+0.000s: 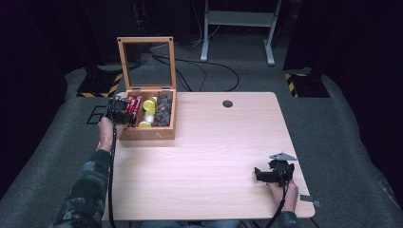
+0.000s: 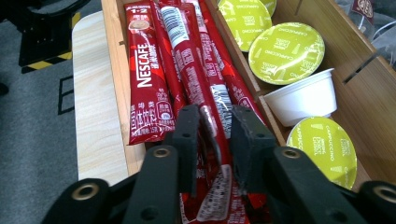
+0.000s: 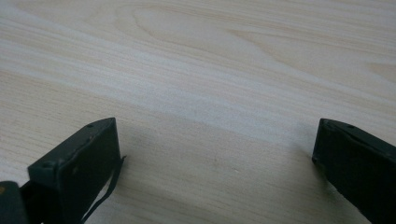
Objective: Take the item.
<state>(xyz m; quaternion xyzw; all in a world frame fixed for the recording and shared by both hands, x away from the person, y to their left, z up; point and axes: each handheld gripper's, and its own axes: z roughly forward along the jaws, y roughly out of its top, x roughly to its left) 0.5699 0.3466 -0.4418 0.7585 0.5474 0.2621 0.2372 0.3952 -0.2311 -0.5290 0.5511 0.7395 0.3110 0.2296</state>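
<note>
Left gripper [image 2: 215,122] clamped on red coffee stick [image 2: 198,88] — inside wooden box [image 1: 147,134].

Red coffee sticks [image 2: 187,70] with white lettering are seen, gripped between black jaws. Lime-green capsule lids [image 2: 286,52] are patterned in pale print beside a white cup [image 2: 306,97]. The box [image 1: 147,134] and table [image 1: 214,142] are shown in light wood grain.

Four green-lidded capsules [image 2: 286,52], one white cup [image 2: 306,97], perhaps five red sachets [image 2: 147,79].
</note>
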